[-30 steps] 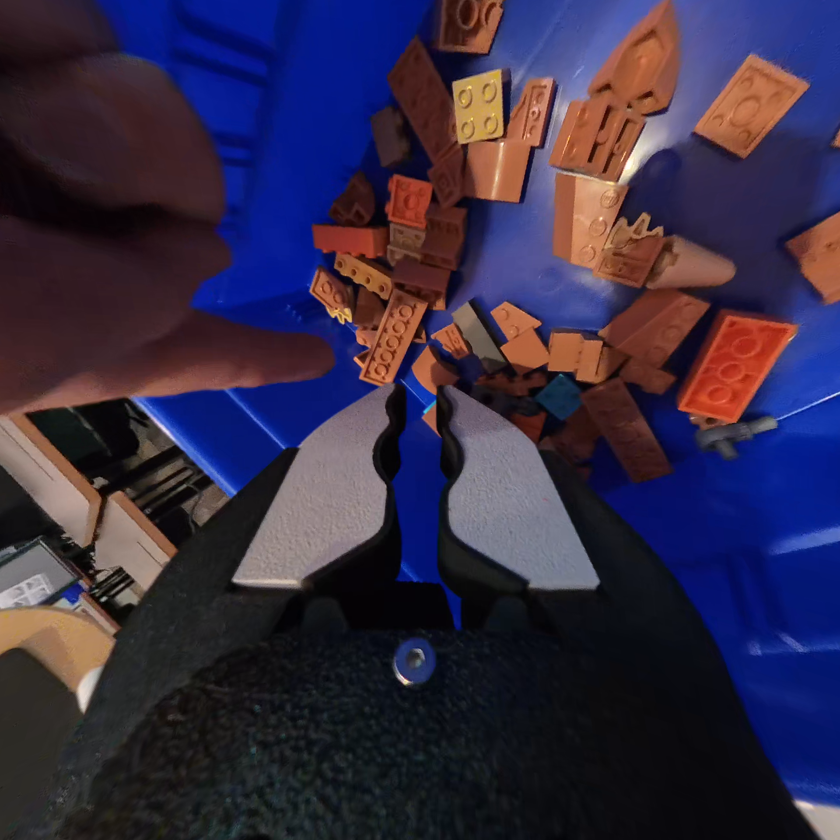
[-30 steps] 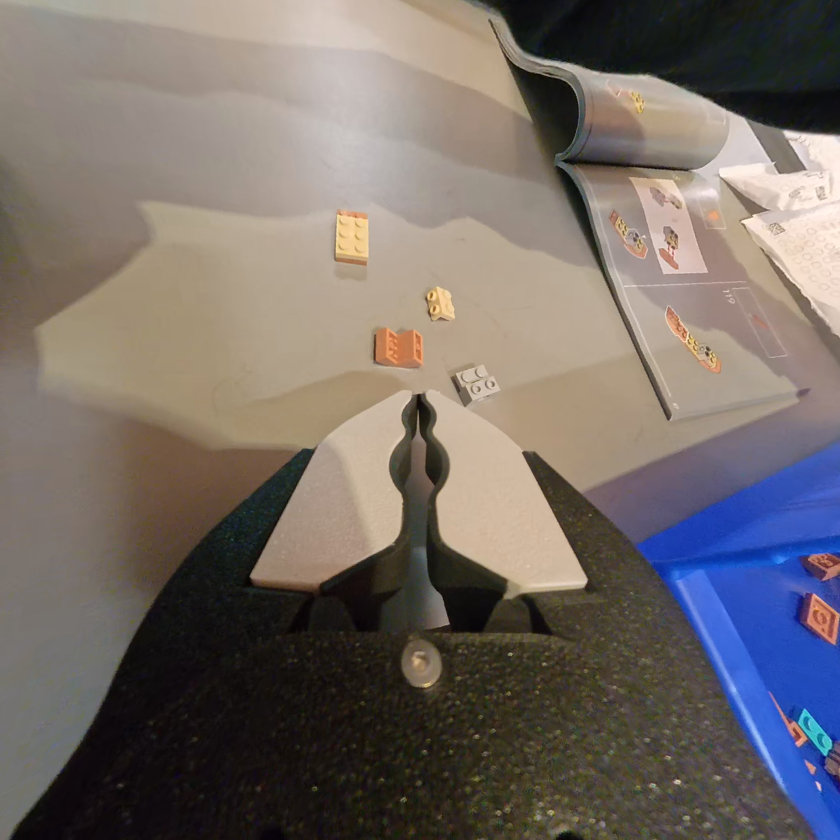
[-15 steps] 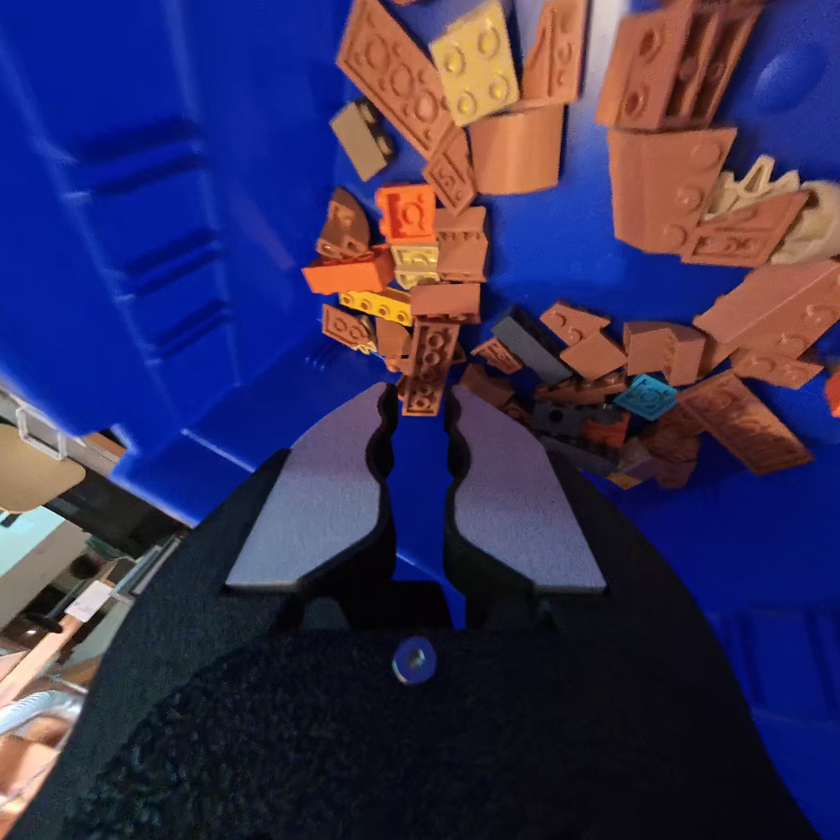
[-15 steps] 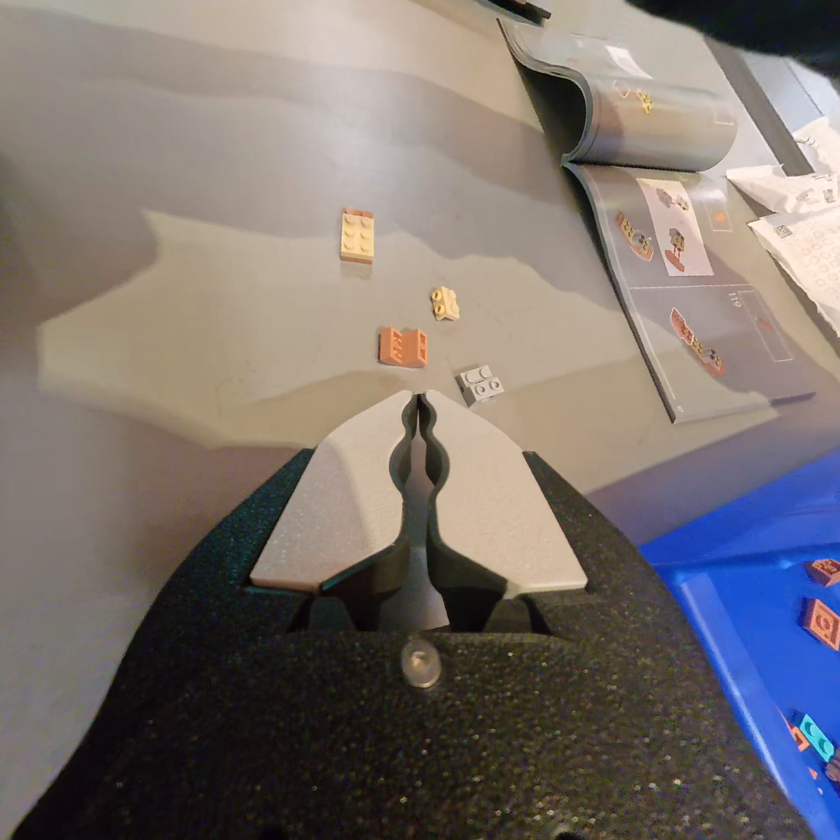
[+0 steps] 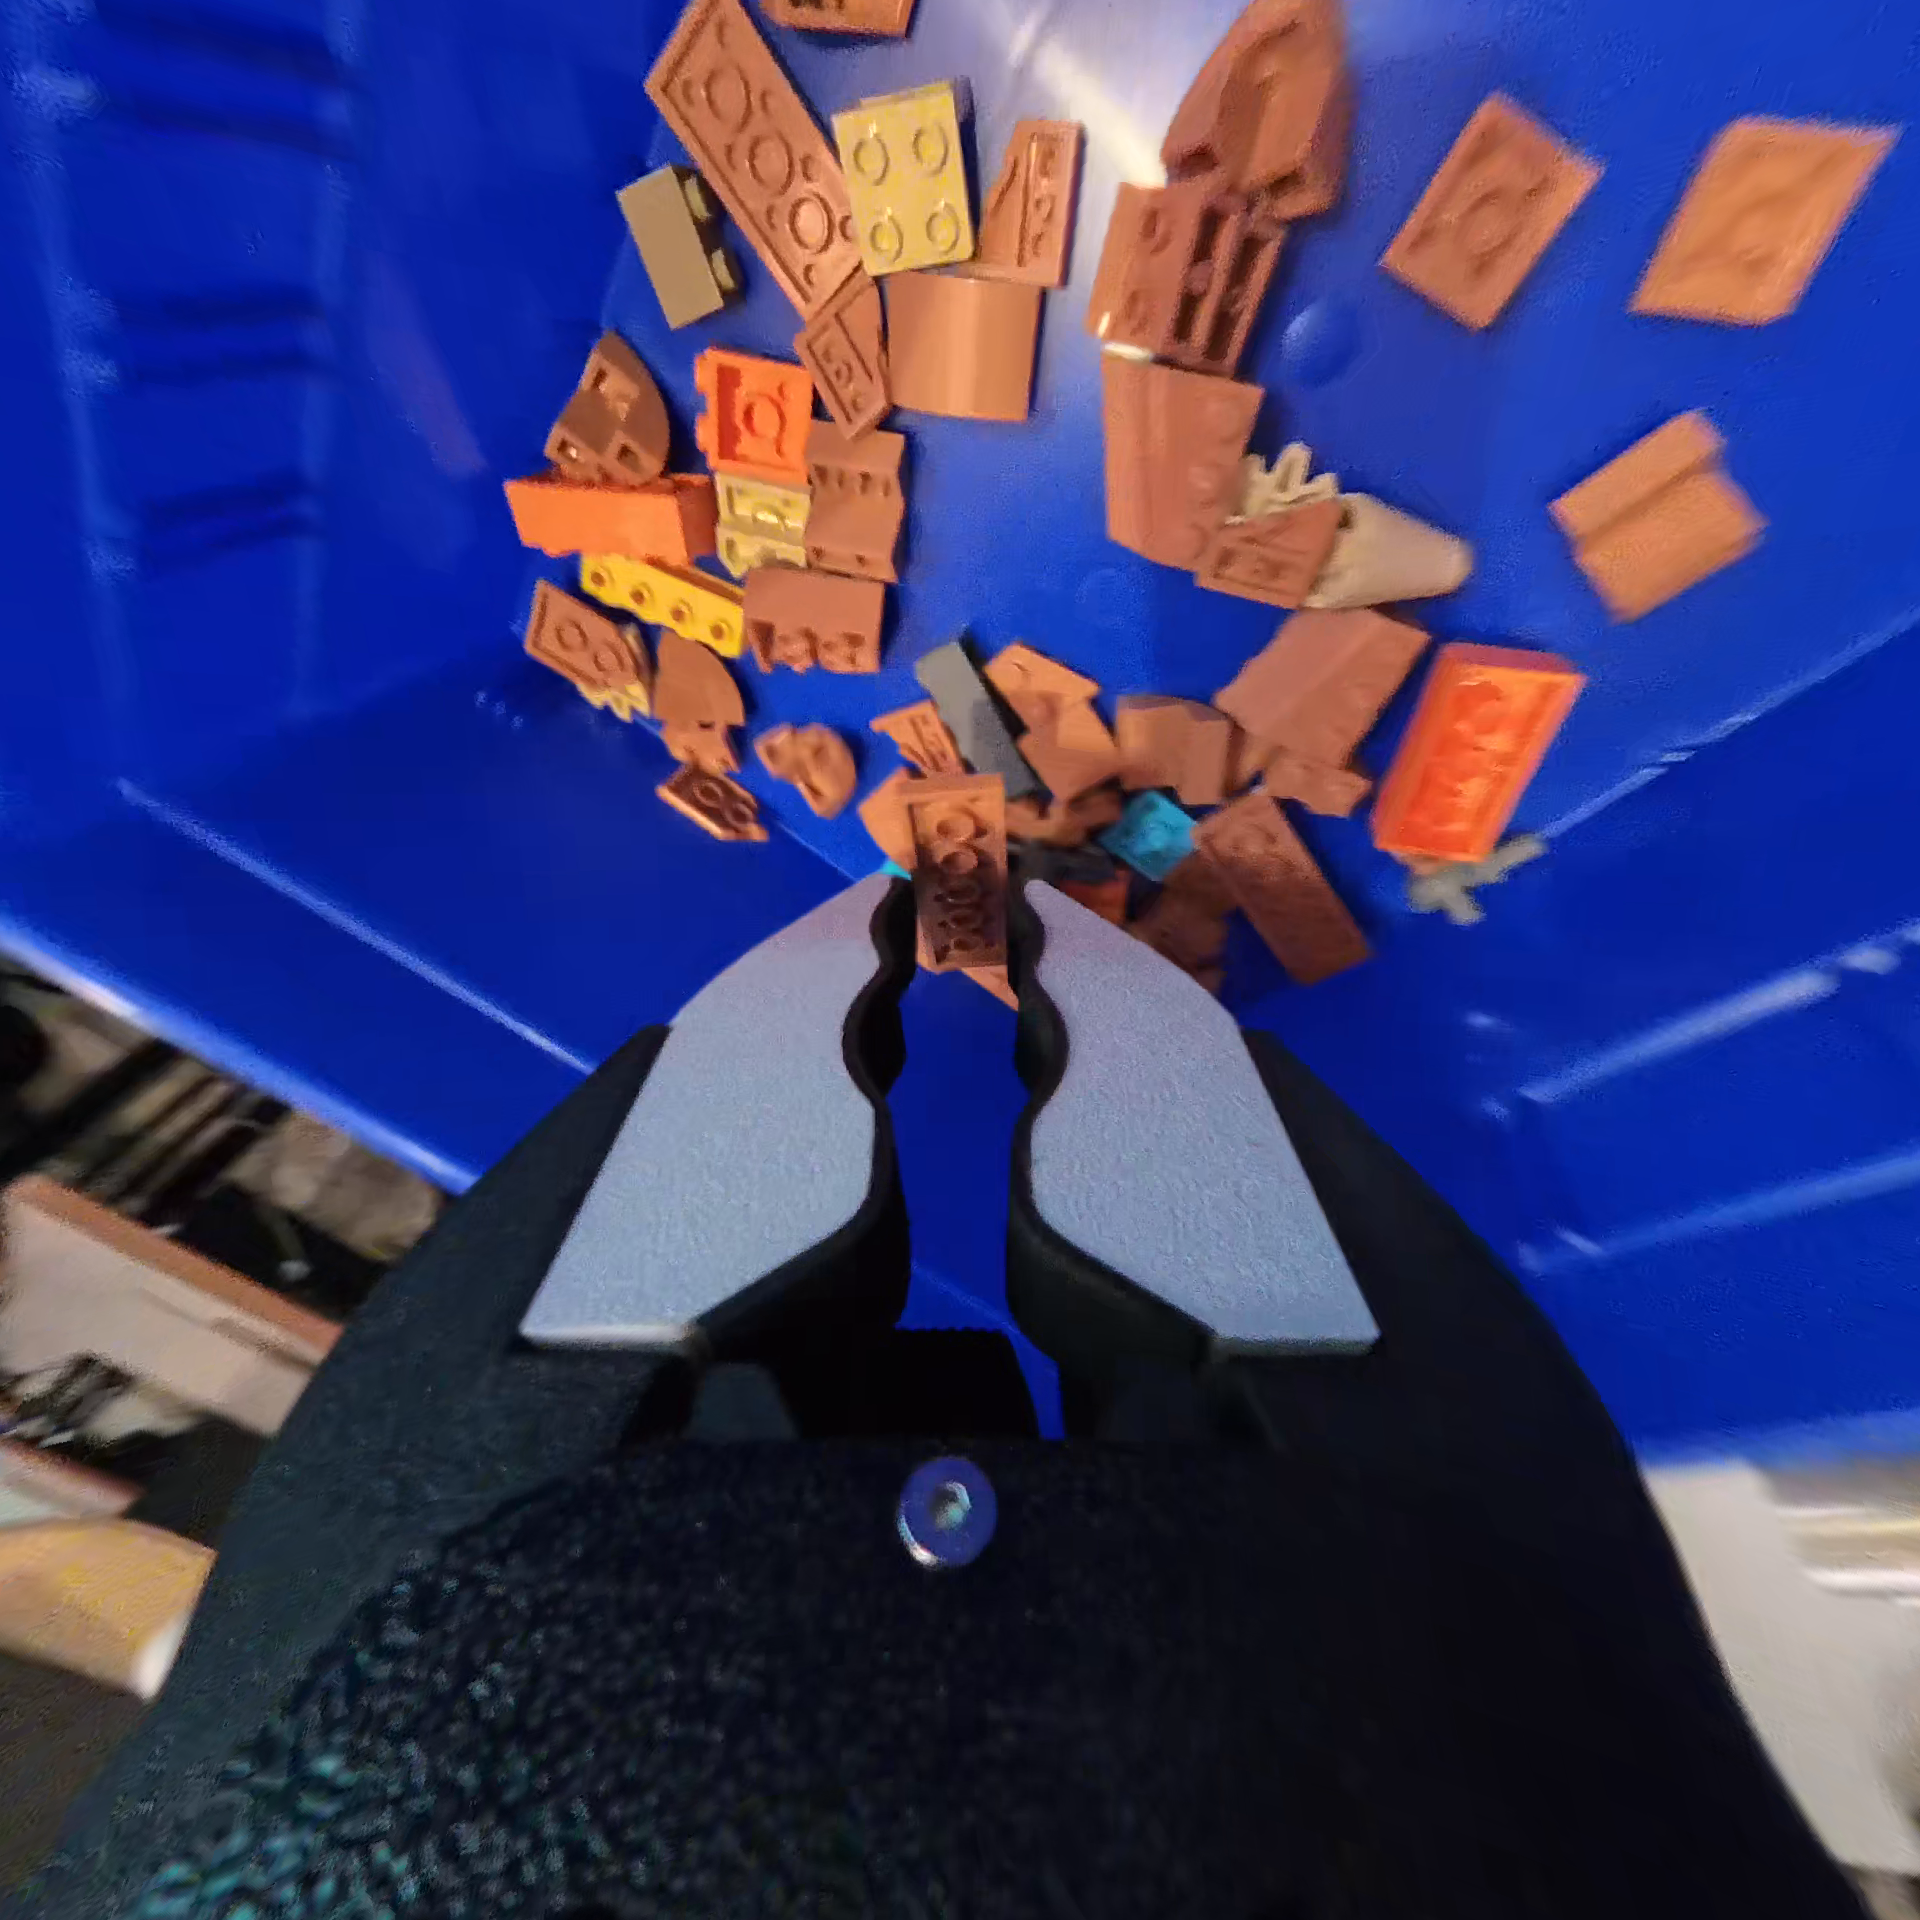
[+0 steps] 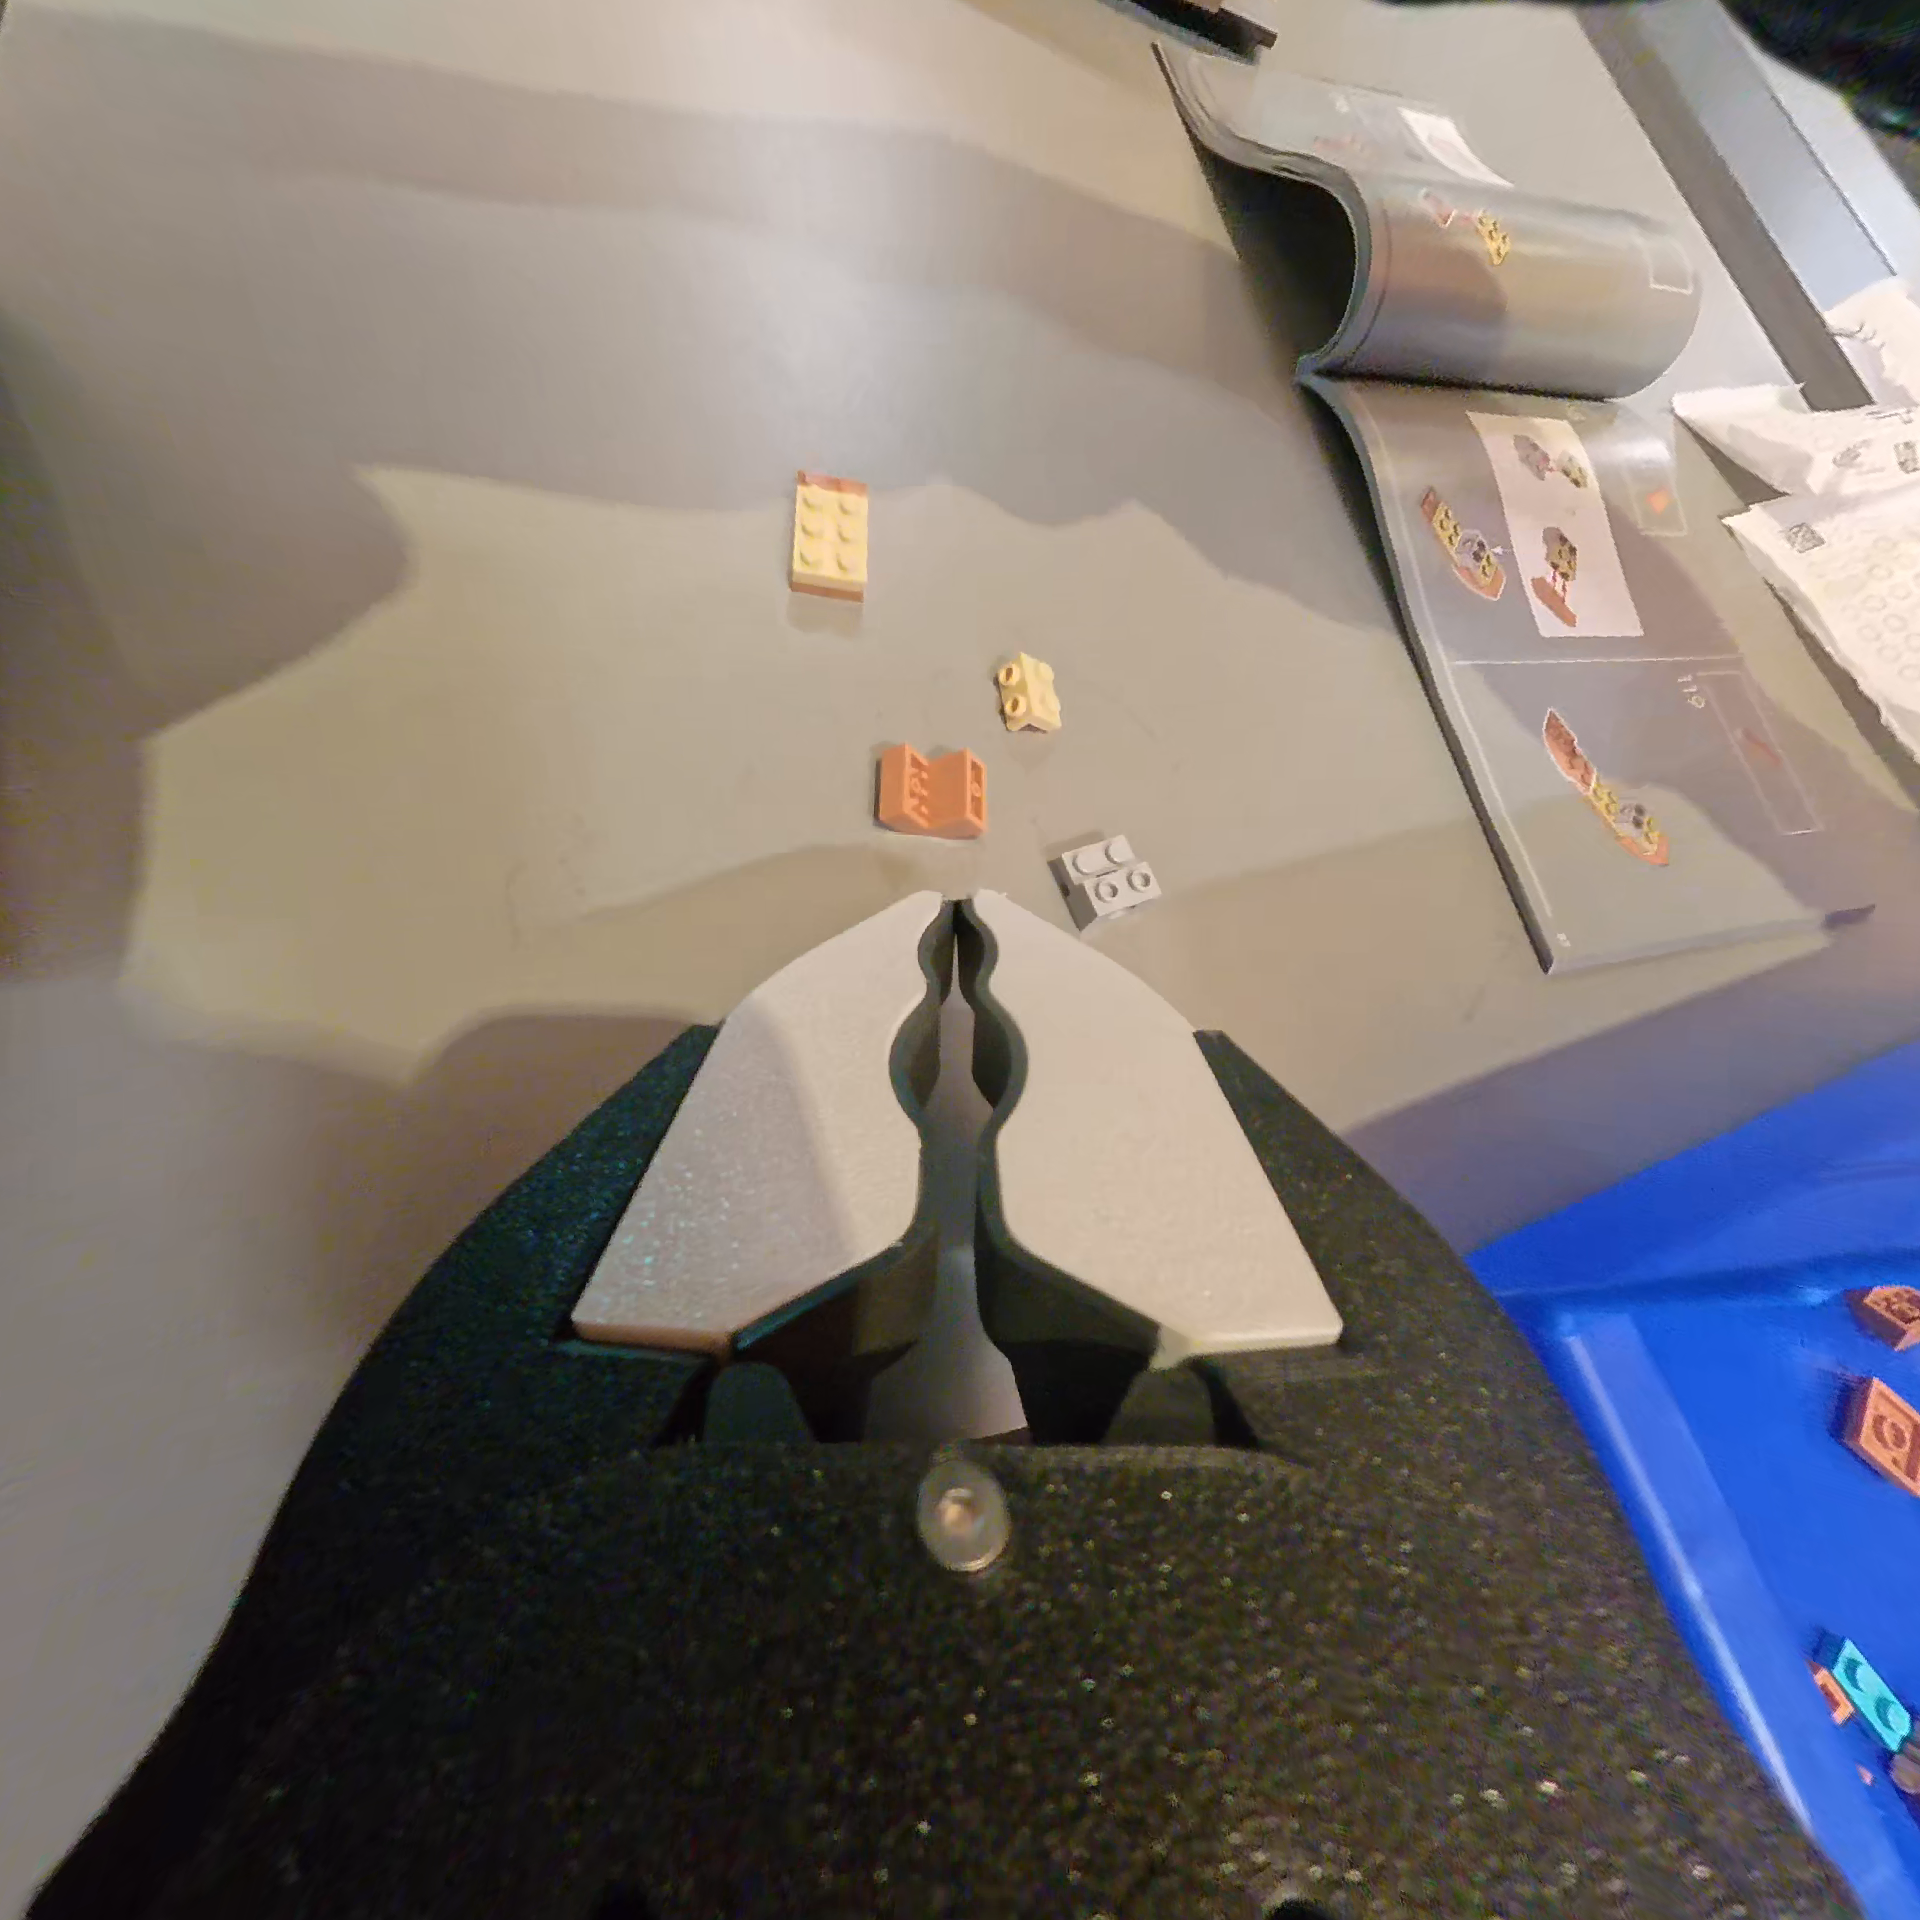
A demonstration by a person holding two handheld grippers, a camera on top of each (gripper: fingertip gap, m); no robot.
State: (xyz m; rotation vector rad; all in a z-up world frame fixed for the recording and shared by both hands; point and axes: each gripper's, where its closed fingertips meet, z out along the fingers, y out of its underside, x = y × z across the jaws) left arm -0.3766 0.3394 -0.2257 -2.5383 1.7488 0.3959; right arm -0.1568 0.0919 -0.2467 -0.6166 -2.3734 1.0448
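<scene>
My left gripper [image 5: 958, 914] is inside a blue bin [image 5: 312, 468] and is shut on a long brown studded plate [image 5: 958, 873], which stands clear of the pile of brown, orange and yellow bricks [image 5: 831, 499] behind it. My right gripper [image 6: 958, 904] is shut with nothing between its pads and hovers above a grey table [image 6: 416, 312]. Just ahead of it lie a grey brick [image 6: 1107, 878], an orange brick [image 6: 930, 788], a small tan brick [image 6: 1029, 691] and a tan plate on a brown one [image 6: 828, 533].
An open instruction booklet [image 6: 1558, 520] lies at the right of the table, with white paper sheets [image 6: 1849, 499] beyond it. The blue bin's corner [image 6: 1714, 1351] with loose bricks shows at the lower right of the right wrist view. A bright orange brick [image 5: 1475, 748] lies in the bin. The left gripper's tips are roughly 35 cm from the right gripper's.
My left gripper closed on the long brown plate and lifted it out of the pile; the view drew back. A hand seen a second ago is gone. The right gripper barely moved.
</scene>
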